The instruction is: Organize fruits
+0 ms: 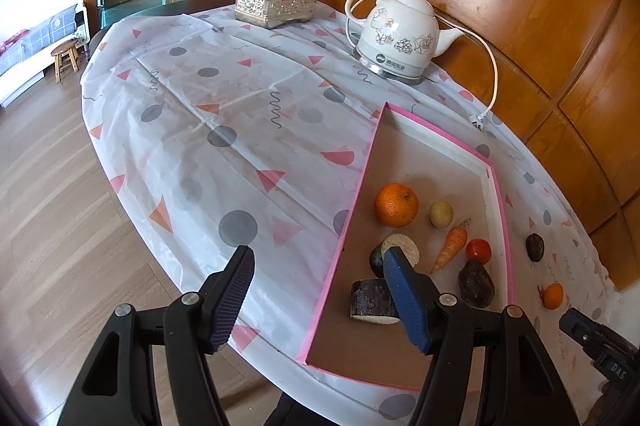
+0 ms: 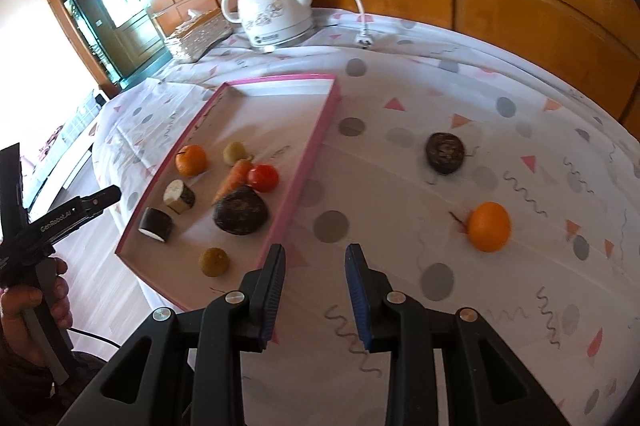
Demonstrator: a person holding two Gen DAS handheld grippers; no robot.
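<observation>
Wood-panelled wall behind a round table (image 1: 240, 129) under a white cloth printed with grey dots and pink triangles. Nearest, left tool (image 1: 318, 300): jaws about half apart, nothing between them, hanging over the near-left corner of the pink-rimmed tray (image 1: 340, 258). Right tool (image 2: 316, 296): jaws a narrow gap apart, empty, over bare cloth just right of the tray. Inside the tray, near to far in the right wrist view: a small yellow-green fruit (image 2: 215, 261), a dark cut cylinder (image 2: 157, 224), a large dark rough lump (image 2: 241, 210), a pale-topped cut piece (image 2: 179, 196), a carrot (image 2: 233, 179) touching a red tomato (image 2: 263, 177), an orange (image 2: 191, 159), a small pale fruit (image 2: 234, 151). Outside the tray, on the cloth to its right: a second orange (image 2: 489, 226), and farther off a dark round fruit (image 2: 445, 147), well apart. Far edge: white floral kettle (image 1: 394, 37) with cord, silver tissue box (image 1: 276, 3). A hand (image 2: 24, 302) grips the left tool's handle.
</observation>
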